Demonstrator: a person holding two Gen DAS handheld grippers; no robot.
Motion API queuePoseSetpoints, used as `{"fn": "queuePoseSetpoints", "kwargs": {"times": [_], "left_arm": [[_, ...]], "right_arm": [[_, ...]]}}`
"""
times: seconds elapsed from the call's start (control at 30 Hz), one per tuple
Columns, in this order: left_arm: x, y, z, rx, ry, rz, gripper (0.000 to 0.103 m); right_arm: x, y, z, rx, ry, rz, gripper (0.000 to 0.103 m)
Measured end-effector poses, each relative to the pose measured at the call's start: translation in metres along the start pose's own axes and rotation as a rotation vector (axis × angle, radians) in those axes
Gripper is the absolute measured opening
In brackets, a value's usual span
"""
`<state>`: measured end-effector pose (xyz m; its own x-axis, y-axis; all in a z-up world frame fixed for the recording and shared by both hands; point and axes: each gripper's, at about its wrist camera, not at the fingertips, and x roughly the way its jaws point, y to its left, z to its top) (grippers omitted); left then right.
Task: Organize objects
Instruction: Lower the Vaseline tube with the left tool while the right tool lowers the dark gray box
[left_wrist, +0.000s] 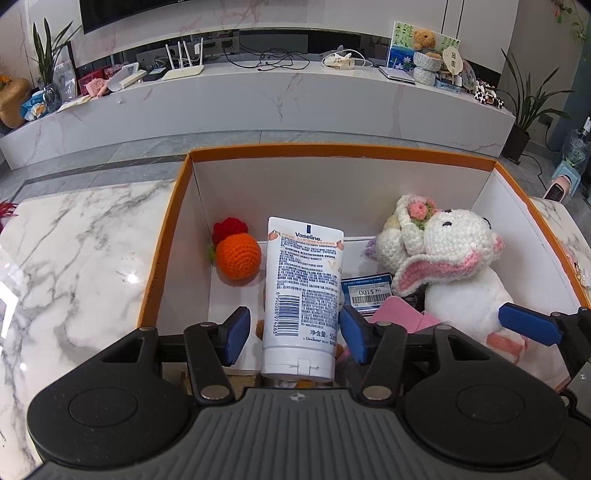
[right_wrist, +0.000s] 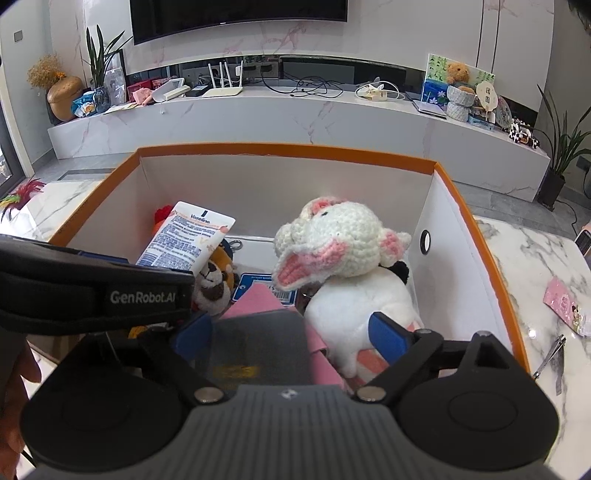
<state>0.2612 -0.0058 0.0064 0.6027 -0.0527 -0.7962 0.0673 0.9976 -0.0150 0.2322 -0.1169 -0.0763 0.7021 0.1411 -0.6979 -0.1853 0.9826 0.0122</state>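
An orange-rimmed box (left_wrist: 332, 151) (right_wrist: 288, 149) with white walls stands on the marble table. In it a white Vaseline tube (left_wrist: 303, 295) (right_wrist: 184, 240) leans cap-down between the blue pads of my left gripper (left_wrist: 295, 336); the jaws are open, with a gap on the left side. My right gripper (right_wrist: 290, 336) is open wide over a dark flat item (right_wrist: 258, 347) lying on a pink piece (right_wrist: 258, 299), with neither pad touching. A white crochet bunny (left_wrist: 454, 258) (right_wrist: 343, 258) lies at the right. An orange crochet ball (left_wrist: 236, 254) sits at the left.
A small brown-and-white plush (right_wrist: 214, 284) and a blue HK$100 card (left_wrist: 365, 291) lie in the box. On the table to the right of the box are a pink packet (right_wrist: 565, 306) and nail clippers (right_wrist: 550, 358). The left gripper's body (right_wrist: 92, 288) crowds the box's left side.
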Motion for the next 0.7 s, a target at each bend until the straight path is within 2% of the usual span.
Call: {"fn": "queuePoseSetpoints", "kwargs": {"times": [0.7], "left_arm": [[-0.014, -0.005, -0.003, 0.024, -0.047, 0.032, 0.064]], "right_arm": [[-0.011, 0.001, 0.001, -0.021, -0.024, -0.008, 0.095]]}}
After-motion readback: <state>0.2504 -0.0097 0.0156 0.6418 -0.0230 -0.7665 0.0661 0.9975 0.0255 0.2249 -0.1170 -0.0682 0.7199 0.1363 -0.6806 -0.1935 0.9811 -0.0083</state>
